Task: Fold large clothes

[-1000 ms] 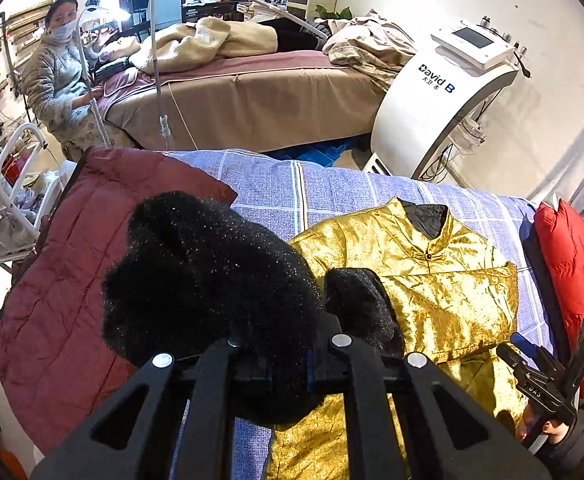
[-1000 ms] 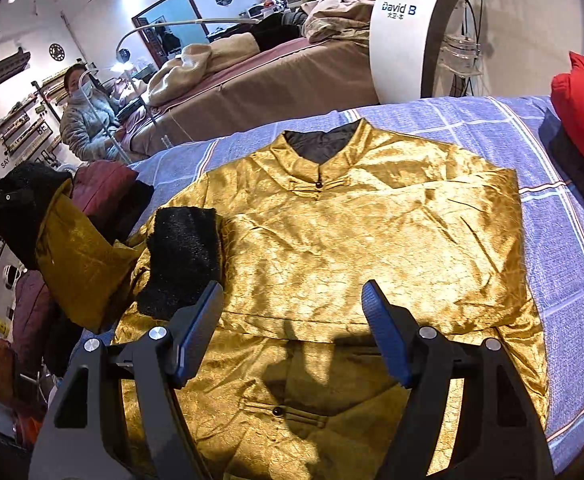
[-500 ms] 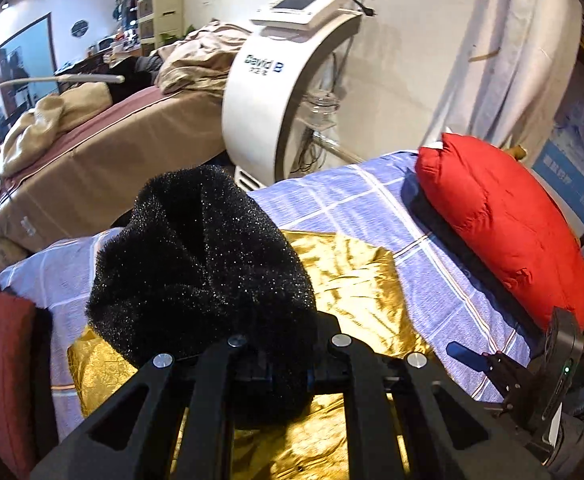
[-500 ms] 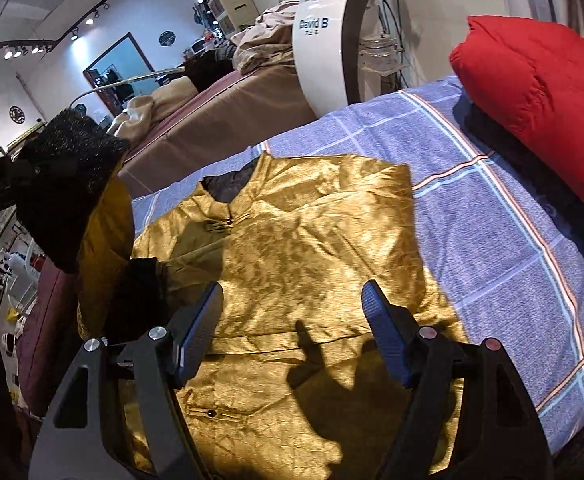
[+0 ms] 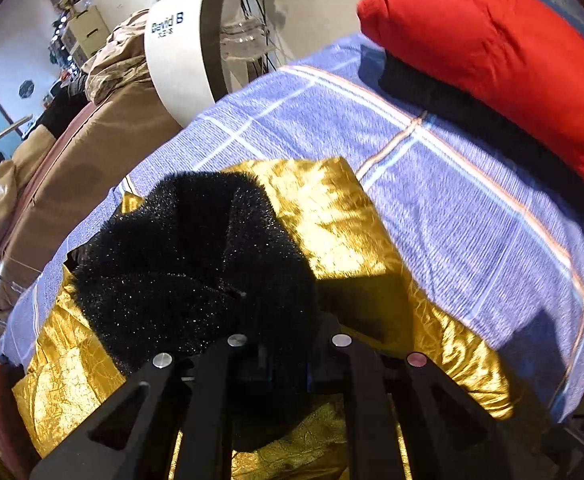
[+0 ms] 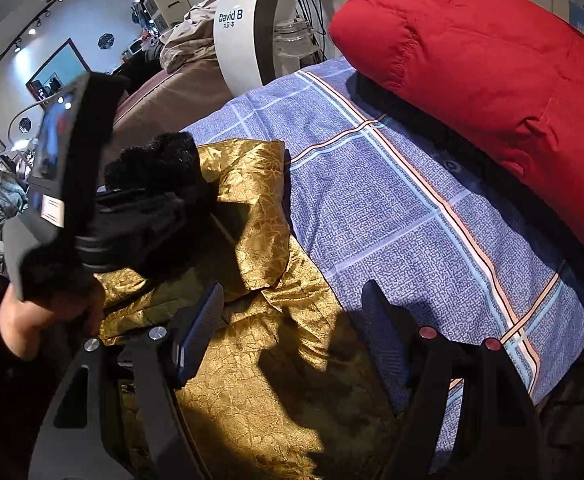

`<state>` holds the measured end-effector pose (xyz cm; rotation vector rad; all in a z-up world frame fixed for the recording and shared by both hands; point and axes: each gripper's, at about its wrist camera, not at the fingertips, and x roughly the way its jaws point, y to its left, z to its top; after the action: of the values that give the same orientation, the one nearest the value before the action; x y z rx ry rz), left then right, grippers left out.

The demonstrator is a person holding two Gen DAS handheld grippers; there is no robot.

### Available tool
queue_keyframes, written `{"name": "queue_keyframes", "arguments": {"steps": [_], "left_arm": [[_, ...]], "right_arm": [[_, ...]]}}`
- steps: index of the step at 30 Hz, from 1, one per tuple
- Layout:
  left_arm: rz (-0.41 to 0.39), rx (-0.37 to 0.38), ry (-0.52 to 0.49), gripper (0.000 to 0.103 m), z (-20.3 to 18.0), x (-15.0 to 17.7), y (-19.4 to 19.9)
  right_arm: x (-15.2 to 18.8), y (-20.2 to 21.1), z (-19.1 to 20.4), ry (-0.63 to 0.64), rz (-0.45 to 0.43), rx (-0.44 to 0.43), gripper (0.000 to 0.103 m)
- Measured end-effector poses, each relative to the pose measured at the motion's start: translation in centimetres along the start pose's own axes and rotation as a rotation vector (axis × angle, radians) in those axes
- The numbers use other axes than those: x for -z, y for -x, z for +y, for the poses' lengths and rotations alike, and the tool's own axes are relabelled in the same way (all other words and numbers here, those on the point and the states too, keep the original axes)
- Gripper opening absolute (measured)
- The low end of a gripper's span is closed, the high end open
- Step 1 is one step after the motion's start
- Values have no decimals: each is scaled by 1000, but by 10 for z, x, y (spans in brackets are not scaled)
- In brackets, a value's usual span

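A shiny gold jacket [image 6: 260,364] lies on the blue checked bedsheet [image 6: 391,208]; it also shows in the left wrist view [image 5: 343,224]. My left gripper [image 5: 284,320] is shut on the jacket's black fuzzy sleeve cuff [image 5: 188,264] and holds it over the jacket body. In the right wrist view the left gripper [image 6: 140,220] and the cuff [image 6: 160,164] hang over the jacket's left part. My right gripper [image 6: 292,332] is open and empty, low over the jacket's right part.
A red padded garment [image 6: 491,76] lies on a dark one [image 5: 491,120] along the bed's right side. A white "David B" machine [image 6: 248,28] and a brown treatment bed [image 5: 88,160] stand behind. A person [image 6: 0,196] sits at far left.
My left gripper has carried the black cuff and sleeve rightward across the jacket and lowered it. Both views have swung right toward the red garment. The right gripper stays open.
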<state>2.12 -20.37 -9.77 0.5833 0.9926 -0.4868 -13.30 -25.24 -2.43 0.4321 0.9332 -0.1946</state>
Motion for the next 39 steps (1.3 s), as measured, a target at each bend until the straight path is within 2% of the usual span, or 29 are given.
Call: {"name": "queue_keyframes", "arguments": {"steps": [2,4,6,8,11,12,13,15,18,20,23,25,27,28,31,33,36,37,39], "left_arm": [[47,-51,-71,15,-16,6,-11],[30,-96,-135,26,-31,11,-4],[-43,-16,-117,43,-32,11,16],[-95,162,-15,59,-20,8,42],[-165,344,97,72,6,10,78],[-188,372,127,78,15,14,87],[-205,363,152,79,23,20,96],[-235,299,196,82,58,39,114],[-262,165,285,87,125,78,123],[-242,83,358,87,169,109,118],[-156,-14,497,87,232,149,105],[-143,-16,564,87,255,167,99],[-132,51,633,87,269,178,88],[-120,85,663,87,273,179,78],[-56,162,737,87,269,182,45],[-24,146,729,87,261,188,27],[27,81,657,87,253,196,2],[48,56,622,87,249,198,-4],[49,-4,556,86,240,195,3]], "right_arm": [[1,0,-1,-2,1,5,71],[0,1,0,-4,7,12,72],[1,7,-3,-25,-13,13,72],[0,12,-12,-55,-21,24,72],[0,25,-22,-90,-52,12,72],[-1,28,-22,-83,-50,16,72],[-3,30,-18,-65,-54,28,72],[-8,31,-1,14,-73,23,72],[-21,21,46,148,-107,-67,72],[-31,6,83,207,-112,-147,72],[-45,-25,140,283,-104,-234,72],[-51,-48,172,329,-79,-308,72],[-54,-71,192,364,-42,-329,72],[-54,-82,195,370,-16,-326,72],[-57,-119,176,318,85,-233,72],[-55,-137,145,264,138,-154,72],[-51,-149,103,188,171,-136,70],[-50,-150,96,175,179,-148,66],[-50,-145,100,193,179,-139,65]]}}
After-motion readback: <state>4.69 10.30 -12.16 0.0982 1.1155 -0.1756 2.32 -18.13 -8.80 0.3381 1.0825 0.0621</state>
